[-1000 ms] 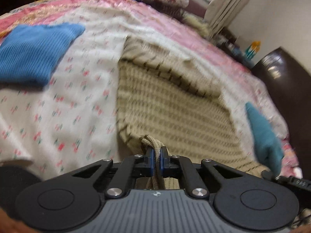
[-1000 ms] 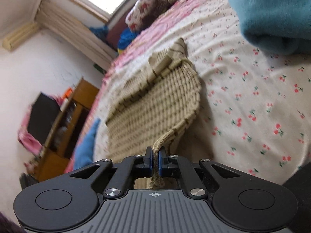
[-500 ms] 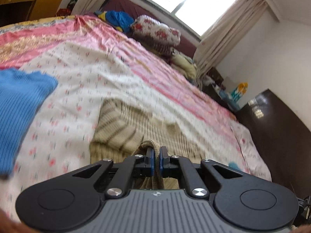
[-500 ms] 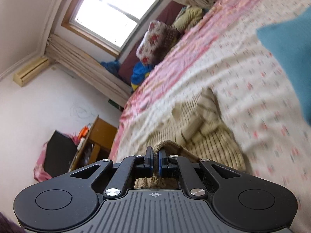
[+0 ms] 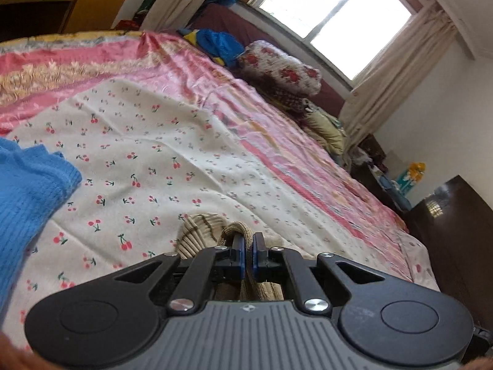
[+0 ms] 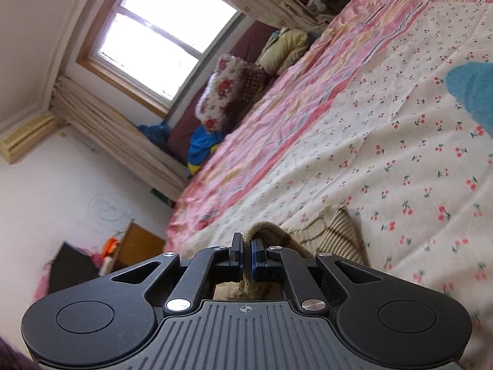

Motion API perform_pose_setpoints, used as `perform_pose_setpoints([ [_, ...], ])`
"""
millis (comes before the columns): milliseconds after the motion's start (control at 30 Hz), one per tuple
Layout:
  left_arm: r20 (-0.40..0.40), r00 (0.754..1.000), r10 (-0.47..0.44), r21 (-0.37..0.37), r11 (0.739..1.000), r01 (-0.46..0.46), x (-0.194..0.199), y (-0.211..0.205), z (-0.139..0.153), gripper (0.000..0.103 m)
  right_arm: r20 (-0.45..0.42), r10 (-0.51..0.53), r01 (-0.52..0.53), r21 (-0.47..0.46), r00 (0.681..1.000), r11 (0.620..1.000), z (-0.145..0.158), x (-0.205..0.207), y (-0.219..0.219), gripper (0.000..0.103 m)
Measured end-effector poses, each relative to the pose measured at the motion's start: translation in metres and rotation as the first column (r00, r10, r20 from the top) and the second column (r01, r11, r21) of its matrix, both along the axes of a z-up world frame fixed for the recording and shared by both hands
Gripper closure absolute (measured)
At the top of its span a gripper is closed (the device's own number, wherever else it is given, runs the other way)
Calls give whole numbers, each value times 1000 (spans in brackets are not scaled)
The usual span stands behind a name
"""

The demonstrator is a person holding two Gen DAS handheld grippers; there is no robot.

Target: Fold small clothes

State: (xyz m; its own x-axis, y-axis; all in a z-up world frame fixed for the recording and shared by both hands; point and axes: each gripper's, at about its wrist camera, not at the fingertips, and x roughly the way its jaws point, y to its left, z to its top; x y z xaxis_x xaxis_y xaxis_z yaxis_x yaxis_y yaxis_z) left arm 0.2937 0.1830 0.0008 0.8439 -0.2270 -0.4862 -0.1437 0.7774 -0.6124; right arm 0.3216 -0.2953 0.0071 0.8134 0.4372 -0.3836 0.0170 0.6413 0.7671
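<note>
Your left gripper (image 5: 246,254) is clamped tight on the beige knit garment's (image 5: 200,231) edge. Your right gripper (image 6: 245,257) pinches the same garment, over the cherry-print sheet (image 6: 400,166).

I can read no text, label, brand or number in either view. The only sign is a small crosshair mark (image 6: 245,309) on the grey ribbed housing of each of my claws; it has no letters.

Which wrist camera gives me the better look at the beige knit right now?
Right wrist: the beige knit shows a ribbed, striped patch past the right gripper, which pinches a fold. Left wrist shows only a small bunched bit ahead of the left gripper, also clamped.
</note>
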Motion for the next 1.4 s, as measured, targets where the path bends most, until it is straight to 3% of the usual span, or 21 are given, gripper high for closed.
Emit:
perform_pose_setpoints([
  [233, -45, 999, 21, -1, 1000, -21, 26, 3, -22, 91, -58, -42, 39, -54, 997, 998, -21, 31, 3, 98],
  [733, -88, 996, 35, 34, 999, -32, 50, 5, -31, 91, -140, -98, 85, -97, 985, 992, -50, 56, 3, 97],
  [833, -81, 996, 32, 37, 999, -29, 47, 6, -29, 88, -139, -90, 77, -95, 986, 993, -51, 61, 4, 96],
  [967, -55, 996, 65, 81, 995, -60, 42, 10, -20, 63, -140, -75, 63, -85, 987, 994, -50, 64, 5, 93],
  [1100, -42, 996, 76, 79, 994, -73, 34, 19, -13, 61, -132, -44, 35, -72, 990, 997, -45, 61, 4, 90],
  [1267, -48, 999, -3, 180, 984, 11, 28, 2, -8, 61, -85, -16, 5, -132, 996, 991, -31, 51, 8, 82],
  [1400, -85, 994, -66, 322, 942, 90, 39, -25, -8, 58, -47, 5, -19, -290, 999, 957, -22, 42, 21, 76],
])
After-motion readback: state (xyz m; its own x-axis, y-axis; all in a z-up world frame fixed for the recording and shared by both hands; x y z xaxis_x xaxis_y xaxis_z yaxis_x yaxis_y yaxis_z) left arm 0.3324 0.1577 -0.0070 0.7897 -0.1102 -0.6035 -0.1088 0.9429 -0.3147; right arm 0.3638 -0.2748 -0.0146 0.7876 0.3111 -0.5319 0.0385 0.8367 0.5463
